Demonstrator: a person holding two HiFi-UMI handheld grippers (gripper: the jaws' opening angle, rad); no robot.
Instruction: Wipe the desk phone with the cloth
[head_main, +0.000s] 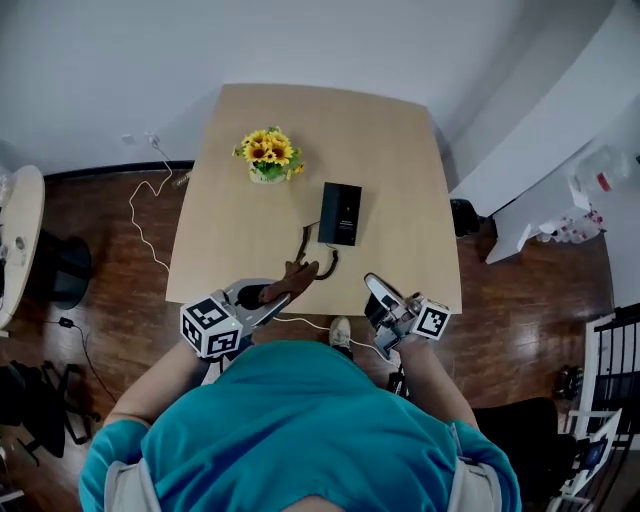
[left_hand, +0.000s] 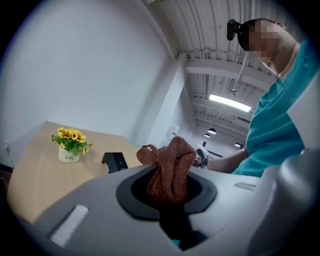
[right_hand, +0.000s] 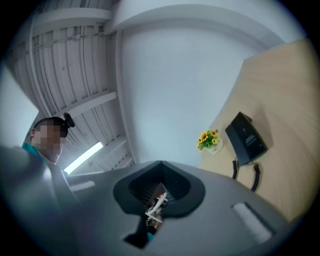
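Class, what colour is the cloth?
The cloth is rust brown, clearest in the left gripper view.

Bare table (head_main: 405, 190) lies ahead of the right gripper (head_main: 377, 291); the phone (head_main: 340, 213) and its cord (head_main: 304, 243), seemingly, cross ahead of the left gripper (head_main: 285, 290).

a pale wooden table (head_main: 390, 150) spreads out ahead of the fingers (head_main: 255, 312) of the left gripper (head_main: 283, 287) and of the right gripper (head_main: 373, 286). well beyond the left fingertips, toward the table's far side, stands a small white pot of sunflowers (head_main: 267, 158) — yellow heads, green leaves. out to the left of those fingers a thin white cable (head_main: 140, 215) snakes over the dark wooden floor (head_main: 110, 290). between the two sets of fingers and just behind them, a light shoe (head_main: 341, 332) shows on the floor. off to the right of the right fingers, past the table's edge, a black object (head_main: 464, 216) sits beside a white partition (head_main: 540, 150) — what it is cannot be told.
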